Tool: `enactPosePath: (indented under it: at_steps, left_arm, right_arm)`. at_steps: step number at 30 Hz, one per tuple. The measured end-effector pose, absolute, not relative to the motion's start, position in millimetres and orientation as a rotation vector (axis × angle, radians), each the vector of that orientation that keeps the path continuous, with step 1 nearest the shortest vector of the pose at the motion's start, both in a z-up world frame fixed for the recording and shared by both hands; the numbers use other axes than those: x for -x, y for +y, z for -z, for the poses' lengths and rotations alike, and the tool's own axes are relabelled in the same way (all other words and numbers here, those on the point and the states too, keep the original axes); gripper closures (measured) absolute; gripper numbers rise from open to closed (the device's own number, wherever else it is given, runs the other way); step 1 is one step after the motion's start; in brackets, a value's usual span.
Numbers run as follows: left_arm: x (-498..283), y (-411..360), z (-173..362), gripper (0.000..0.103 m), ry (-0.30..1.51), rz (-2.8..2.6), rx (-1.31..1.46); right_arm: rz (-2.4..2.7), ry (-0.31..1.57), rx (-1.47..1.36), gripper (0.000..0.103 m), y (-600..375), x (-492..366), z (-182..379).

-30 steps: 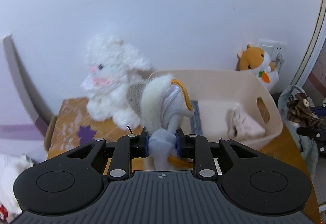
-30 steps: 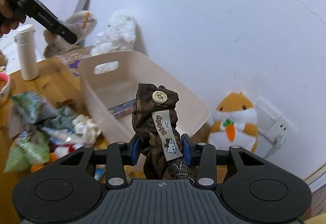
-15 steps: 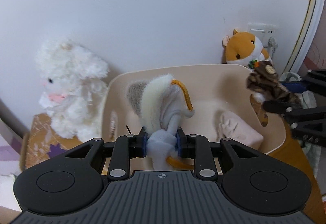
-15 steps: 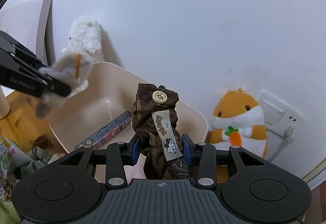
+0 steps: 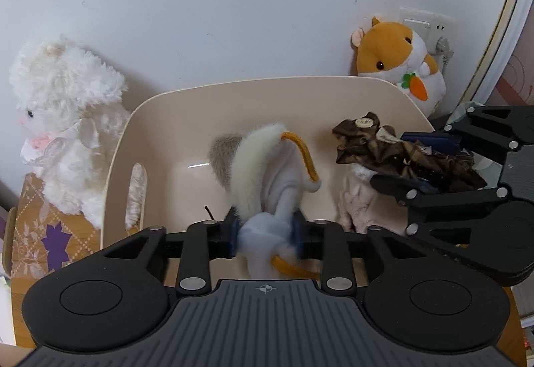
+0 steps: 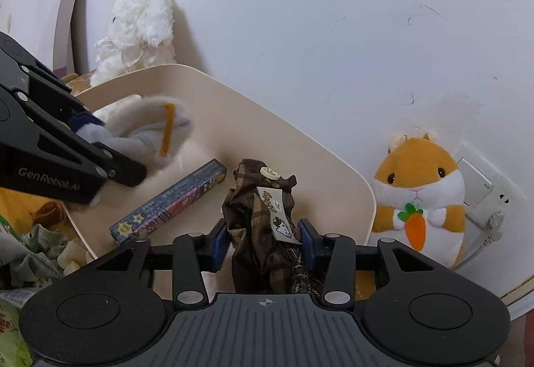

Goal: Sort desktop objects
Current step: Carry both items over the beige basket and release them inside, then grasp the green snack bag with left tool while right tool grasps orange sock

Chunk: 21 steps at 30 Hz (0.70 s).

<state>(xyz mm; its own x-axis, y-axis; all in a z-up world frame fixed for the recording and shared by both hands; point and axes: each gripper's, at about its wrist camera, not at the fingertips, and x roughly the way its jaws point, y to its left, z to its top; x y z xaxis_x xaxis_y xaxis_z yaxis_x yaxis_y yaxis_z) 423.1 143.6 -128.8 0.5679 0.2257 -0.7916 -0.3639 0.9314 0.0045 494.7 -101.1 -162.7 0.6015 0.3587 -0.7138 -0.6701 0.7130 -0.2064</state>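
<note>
My left gripper [image 5: 266,235] is shut on a grey-white fuzzy slipper with an orange strap [image 5: 267,166] and holds it over the beige bin [image 5: 233,89]. It also shows in the right wrist view [image 6: 147,130]. My right gripper [image 6: 263,241] is around a brown plaid cloth item with a button and a label [image 6: 263,200], its jaws slightly parted, above the bin's right side [image 6: 333,173]. The right gripper [image 5: 424,163] and the plaid cloth [image 5: 383,150] also show in the left wrist view.
In the bin lie a pale pink cloth [image 5: 353,206] and a long dark printed box [image 6: 170,203]. A white plush lamb [image 5: 63,120] sits on a patterned box [image 5: 36,233] at left. An orange hamster plush [image 6: 420,193] stands by a wall socket [image 6: 480,196]. Snack bags and clutter [image 6: 26,253] lie on the desk.
Both grippers have moved in over the bin and tilted down toward it. The right gripper's jaws have parted a little around the plaid cloth. The left grip is unchanged.
</note>
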Motion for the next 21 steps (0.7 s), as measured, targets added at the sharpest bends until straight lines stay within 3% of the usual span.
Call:
enactPosePath:
  at_steps: [3, 13, 19, 21]
  left_arm:
    - [-423, 141, 126, 0.035, 0.881, -0.374, 0.154]
    - [-403, 144, 111, 0.026, 0.877, -0.369, 0.146]
    - [-371, 140, 101, 0.026, 0.893, -0.352, 0.1]
    - [-357, 139, 100, 0.026, 0.901, -0.348, 0.106]
  right_arm:
    - [-0.638, 0.688, 0.468, 0.047, -104, -492, 160]
    - [-0.662, 0.59, 0.419, 0.013, -116, -464, 134]
    - [-0.647, 0.593, 0.336, 0.0, -136, -444, 123]
    - [-0.642, 0.605, 0.305, 0.0, -145, -436, 123]
